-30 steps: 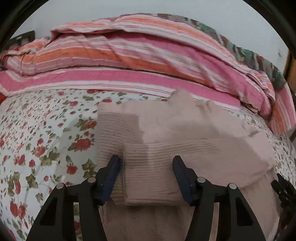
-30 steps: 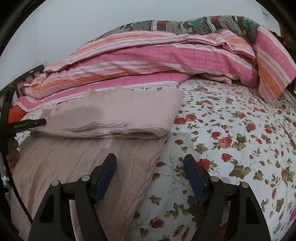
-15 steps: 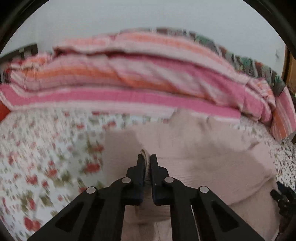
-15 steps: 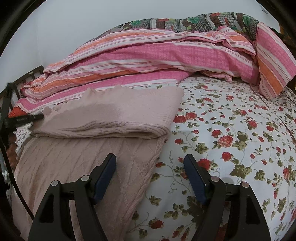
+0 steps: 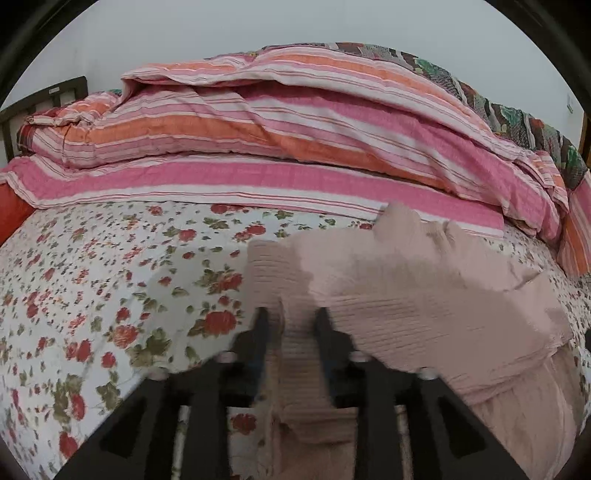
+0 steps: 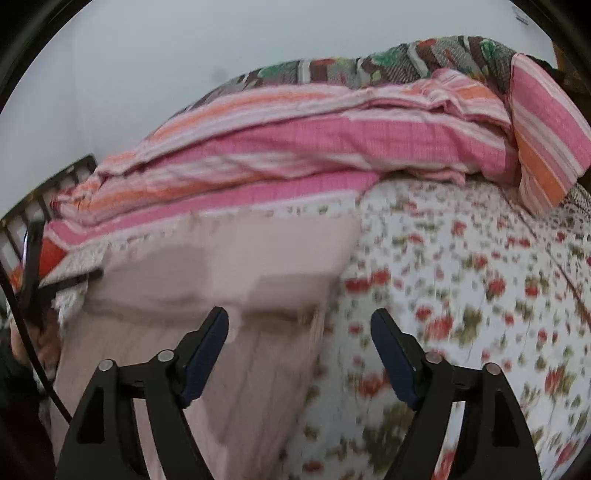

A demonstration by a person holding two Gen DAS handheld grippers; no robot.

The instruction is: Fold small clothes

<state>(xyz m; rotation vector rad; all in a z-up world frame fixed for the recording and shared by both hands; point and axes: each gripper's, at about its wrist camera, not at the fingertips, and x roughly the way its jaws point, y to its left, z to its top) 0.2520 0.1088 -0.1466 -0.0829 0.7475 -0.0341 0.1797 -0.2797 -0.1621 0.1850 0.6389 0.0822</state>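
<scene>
While my left claw [image 5: 291,328], just loosening, straddles the soft pink knit sweater's [image 5: 424,295] ribbed near-left fold, my right claw [image 6: 299,347] hangs released.

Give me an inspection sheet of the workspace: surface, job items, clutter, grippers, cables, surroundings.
Surface: bed with floral sheet.
Job's things: pale pink knit garment, partly folded, top layer lying over the lower.
Clutter: striped quilt heaped at the far side, patterned blanket behind.
Grippers: left gripper jaws have just been opening, a ribbed fold between them; right gripper open, empty, above the garment's edge.
Cables: black cable at left edge.
Surroundings: plain wall, dark bed frame.
</scene>
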